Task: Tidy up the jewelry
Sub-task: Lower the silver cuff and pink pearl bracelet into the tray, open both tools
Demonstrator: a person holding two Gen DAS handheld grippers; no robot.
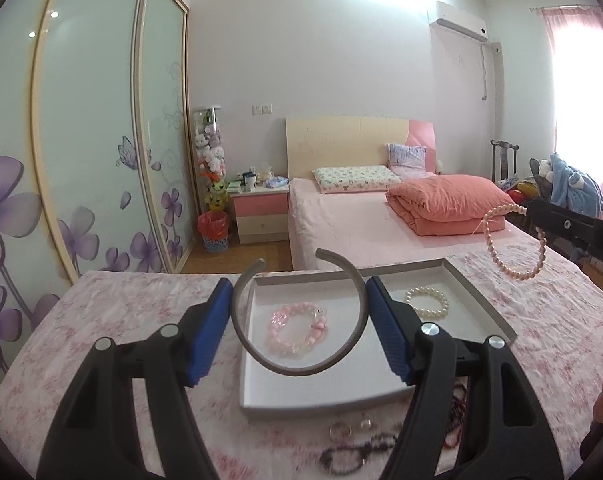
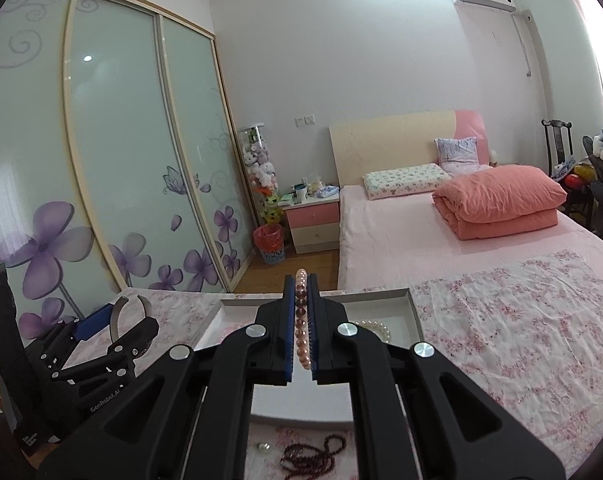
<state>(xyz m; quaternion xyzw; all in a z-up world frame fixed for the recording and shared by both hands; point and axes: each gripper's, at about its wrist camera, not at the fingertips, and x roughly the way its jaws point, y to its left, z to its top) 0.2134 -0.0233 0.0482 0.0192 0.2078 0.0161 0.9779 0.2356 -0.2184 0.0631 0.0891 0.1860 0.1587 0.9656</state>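
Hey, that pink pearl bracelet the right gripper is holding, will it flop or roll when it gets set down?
Probably floppy: the pink pearl bracelet droops in a loop from the right gripper. Its round beads look smooth, so it may slide, yet being strung it should settle rather than roll.

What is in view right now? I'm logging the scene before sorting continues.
Tray: 1, white, on the floral cloth.
Beaded bracelet: 1, pink, in the tray.
Pearl bracelet: 1, cream, in the tray.
Open bangle: 1, grey, between the left gripper's pads.
Pink pearl strand: 1, clamped in the right gripper.
Dark bead strands: tangled, maroon, on the cloth before the tray.
Rings: a few, blurred, near the strands.
Bed: 1, pink, behind.
Left gripper: black, blue pads.
Right gripper: black, shut.
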